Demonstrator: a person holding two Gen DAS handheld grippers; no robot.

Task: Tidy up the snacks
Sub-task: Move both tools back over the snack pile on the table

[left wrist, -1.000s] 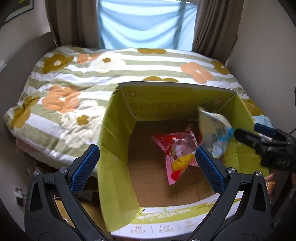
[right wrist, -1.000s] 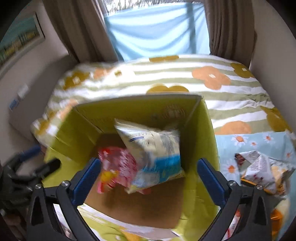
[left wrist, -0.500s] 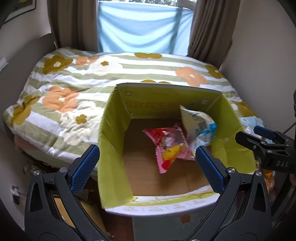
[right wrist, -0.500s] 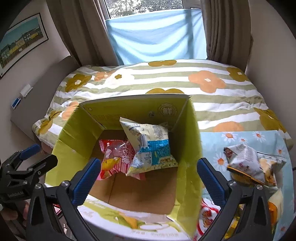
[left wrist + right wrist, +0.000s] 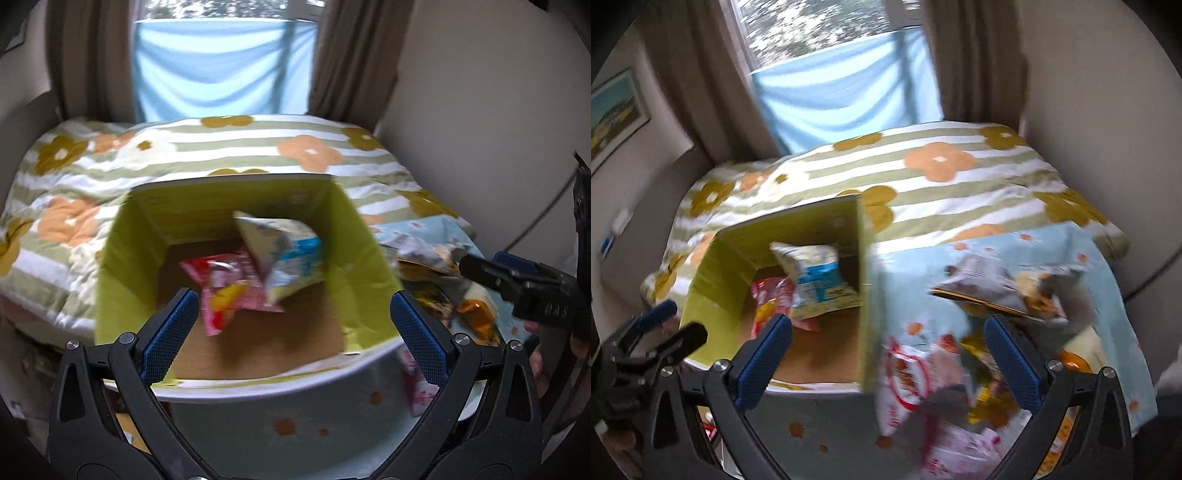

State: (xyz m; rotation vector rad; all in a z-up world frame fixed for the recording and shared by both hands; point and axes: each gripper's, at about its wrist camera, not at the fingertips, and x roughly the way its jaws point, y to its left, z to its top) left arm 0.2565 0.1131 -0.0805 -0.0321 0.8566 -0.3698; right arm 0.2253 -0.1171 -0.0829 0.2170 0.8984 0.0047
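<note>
So far you have two packets in the green carton: a pink bag and a white-and-blue bag. Both your grippers, left and right, gape empty. Perhaps half a dozen blurred snacks wait beside it.

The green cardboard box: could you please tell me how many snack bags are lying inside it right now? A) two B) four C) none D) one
A: inside the green cardboard box lie only a red snack bag and a white-and-blue snack bag that partly overlaps it; the other snacks are outside, to the box's right.
</note>
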